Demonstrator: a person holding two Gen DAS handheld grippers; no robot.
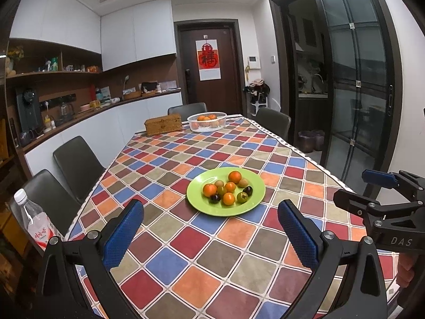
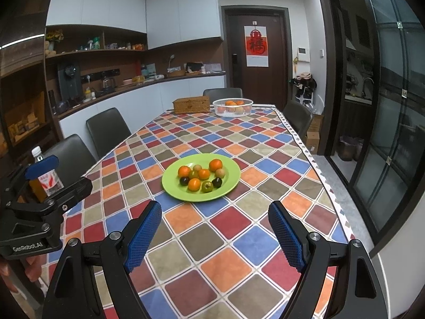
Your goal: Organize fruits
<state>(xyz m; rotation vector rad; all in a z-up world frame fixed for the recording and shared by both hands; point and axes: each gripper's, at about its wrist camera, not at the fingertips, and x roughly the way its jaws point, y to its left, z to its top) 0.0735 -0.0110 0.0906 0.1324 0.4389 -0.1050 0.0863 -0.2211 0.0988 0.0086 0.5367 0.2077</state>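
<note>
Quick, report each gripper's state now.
Left gripper: open, holding nothing.
Right gripper: open, holding nothing.

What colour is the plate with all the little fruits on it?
Bright lime green. The plate shows best in the right wrist view.

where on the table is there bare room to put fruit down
Bare cloth lies between the green plate and the two open grippers, left and right. More runs from the plate to the white basket and wicker box. The plate itself is crowded with fruit.
</note>
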